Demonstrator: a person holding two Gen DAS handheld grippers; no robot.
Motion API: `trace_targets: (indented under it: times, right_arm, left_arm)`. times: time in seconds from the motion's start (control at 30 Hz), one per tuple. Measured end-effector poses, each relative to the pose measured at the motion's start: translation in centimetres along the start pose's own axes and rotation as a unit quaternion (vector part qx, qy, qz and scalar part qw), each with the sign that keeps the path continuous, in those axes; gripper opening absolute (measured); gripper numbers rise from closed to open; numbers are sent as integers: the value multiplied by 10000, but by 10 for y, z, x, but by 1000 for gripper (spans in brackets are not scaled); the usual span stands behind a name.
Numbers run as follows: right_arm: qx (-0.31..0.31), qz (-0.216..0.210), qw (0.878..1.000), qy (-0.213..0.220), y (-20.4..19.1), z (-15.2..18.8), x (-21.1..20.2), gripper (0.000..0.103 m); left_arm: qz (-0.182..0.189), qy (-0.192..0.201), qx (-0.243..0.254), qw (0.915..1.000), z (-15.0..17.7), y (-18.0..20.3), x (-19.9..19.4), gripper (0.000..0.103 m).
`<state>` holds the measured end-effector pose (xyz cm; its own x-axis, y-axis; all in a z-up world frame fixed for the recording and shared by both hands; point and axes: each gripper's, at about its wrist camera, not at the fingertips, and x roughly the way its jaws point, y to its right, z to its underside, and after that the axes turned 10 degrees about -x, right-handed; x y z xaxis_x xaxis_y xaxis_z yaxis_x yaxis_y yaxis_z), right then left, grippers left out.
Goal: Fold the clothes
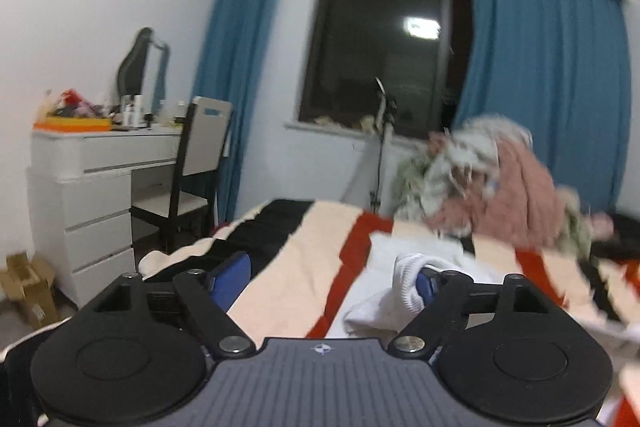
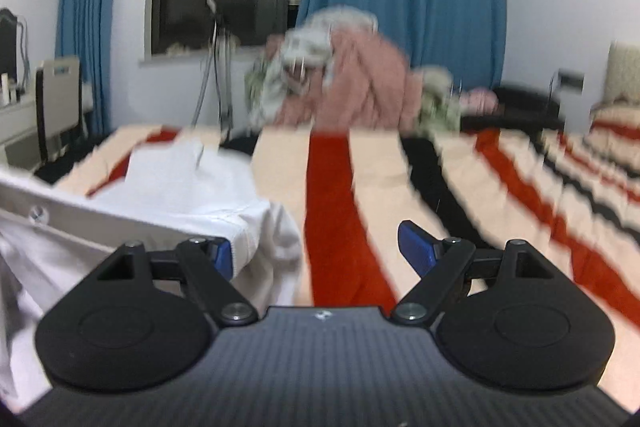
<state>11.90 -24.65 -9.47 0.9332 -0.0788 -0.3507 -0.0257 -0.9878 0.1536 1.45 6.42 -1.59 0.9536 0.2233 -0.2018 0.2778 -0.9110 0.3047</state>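
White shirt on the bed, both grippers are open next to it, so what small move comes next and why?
Probably close the left gripper on the white shirt: its cuff already lies against one finger, while the right gripper is open with cloth only beside its left finger.

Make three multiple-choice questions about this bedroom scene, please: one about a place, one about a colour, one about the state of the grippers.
1. Where is the pile of unfolded clothes?
A. on the far side of the bed
B. on the desk
C. on the chair

2. What colour are the curtains?
A. red
B. blue
C. white

3. How are the left gripper and right gripper?
A. both open
B. both shut
C. only the left open

Answers:
1 A, the pile sits on the striped blanket below the window.
2 B, blue in both views.
3 A, the fingers stand wide apart; the white garment touches one finger of each.
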Motion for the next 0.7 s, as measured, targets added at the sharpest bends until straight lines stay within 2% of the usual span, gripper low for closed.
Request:
trace_targets:
  times: [0.1,0.2,0.27,0.43,0.5,0.7]
  right_arm:
    - [216,26,9997,55,-5,6,-15,82]
    - [364,313,9975,511,-6,-2,-43,82]
    - [520,415,9943,834,1,-22,-62,82]
    - [742,181,9824,1702,23,-116,-124,82]
    - [755,122,9765,2016,31,-157,-154,82]
    - [677,59,9516,2996,60,-276,-259,82]
  left_arm:
    - [-46,198,-197,9996,-10,-6,-25,85]
    - [29,461,-360,9983,-28,-7,-50,87]
    - [79,637,-469,9968,-40,-7,-67,88]
    - [397,1040,-1007,9887,-136,8,-105,88]
    - [491,1291,-1041,9849,-178,19,-123,88]
    - [1068,2167,-1164,9634,-310,47,-205,88]
